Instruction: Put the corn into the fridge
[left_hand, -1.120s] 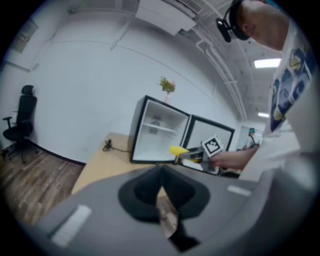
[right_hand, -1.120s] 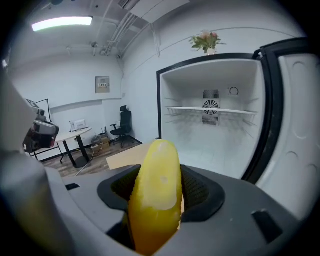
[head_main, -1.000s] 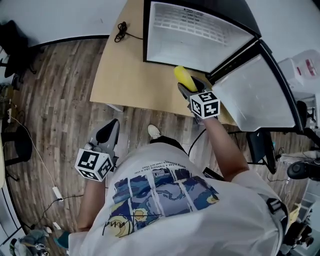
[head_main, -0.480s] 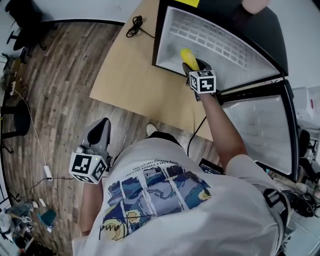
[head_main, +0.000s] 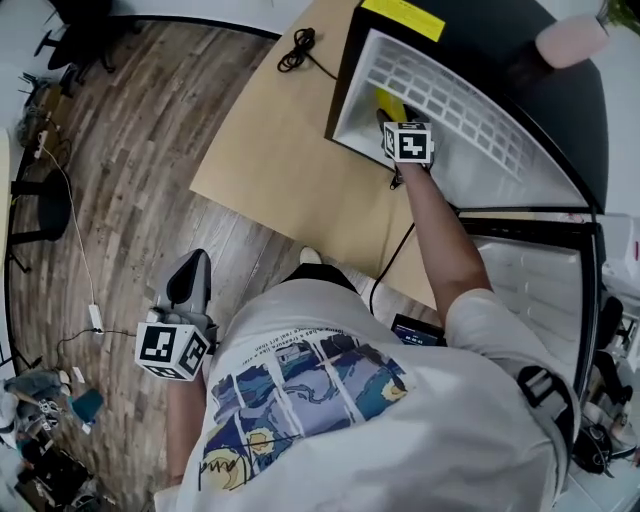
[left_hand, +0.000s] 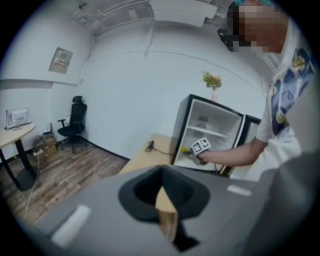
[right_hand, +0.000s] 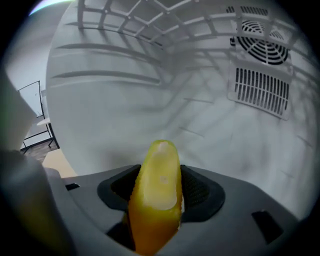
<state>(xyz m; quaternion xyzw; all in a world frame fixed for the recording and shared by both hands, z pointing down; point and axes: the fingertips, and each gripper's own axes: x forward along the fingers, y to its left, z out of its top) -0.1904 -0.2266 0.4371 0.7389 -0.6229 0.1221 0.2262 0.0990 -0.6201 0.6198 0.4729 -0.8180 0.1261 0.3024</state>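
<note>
While the right tongs (head_main: 390, 118) reach through the open front of the fridge (head_main: 500, 40), they are clenched on the corn (right_hand: 159, 180), which stands out past the jaw tips and points toward the white back wall. The fridge stands on the far side of the bench (head_main: 285, 160), toward its right edge. The corn is inside the fridge, under the wire shelf (right_hand: 145, 20) and apart from the fan grille (right_hand: 260, 37) at the back. I cannot tell from these views whether the corn touches the fridge floor or hangs over it. The left tongs (head_main: 186, 285) hang low beside the person, well apart from the bench; their jaws meet at the tips and nothing is between them.

In my judgement the task is almost done; only the laying down and the release are left. If the jaws let go while the corn is above the floor, the round cob may roll toward the front edge and fall out onto the bench. If the tongs go too high, the corn tip may hit the wire shelf and twist in the grip. Pulling back too quickly could also drag the corn out.
</note>
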